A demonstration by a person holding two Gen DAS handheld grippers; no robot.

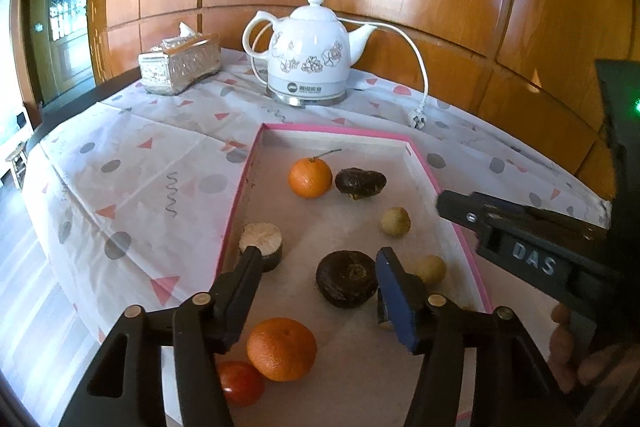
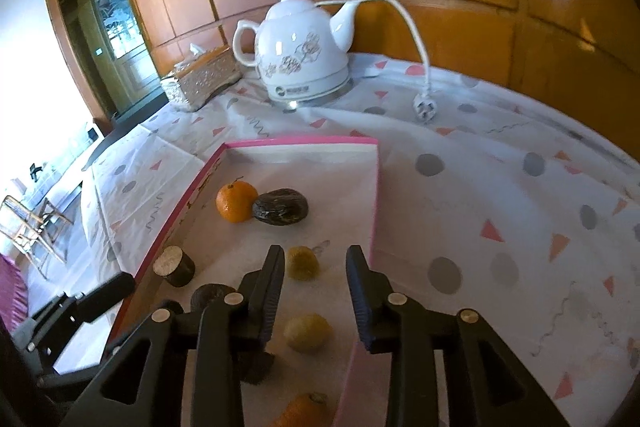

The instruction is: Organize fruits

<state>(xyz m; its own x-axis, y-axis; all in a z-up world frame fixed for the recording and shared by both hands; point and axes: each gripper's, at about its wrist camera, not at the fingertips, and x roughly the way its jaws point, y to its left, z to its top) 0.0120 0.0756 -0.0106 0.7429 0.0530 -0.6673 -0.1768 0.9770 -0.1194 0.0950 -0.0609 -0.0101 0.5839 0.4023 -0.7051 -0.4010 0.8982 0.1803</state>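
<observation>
While hovering over the pink-rimmed tray [image 1: 404, 141] — left gripper [image 1: 320, 269] jaws spread, nothing pinched, dark fruit [image 1: 346, 279] lower centre. Right gripper [image 2: 316, 267] jaws apart too, empty, yellowish fruit [image 2: 307, 331] sitting between.

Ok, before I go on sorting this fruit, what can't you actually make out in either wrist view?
- Small dark block, left wrist view: mostly behind the left gripper's blue-padded finger.
- Red round fruit, left wrist view: partly covered by the gripper frame.
- Orange fruit, right wrist view: cut off by the bottom edge.
- Pink-rimmed shallow tray: near end hidden by both grippers.
</observation>
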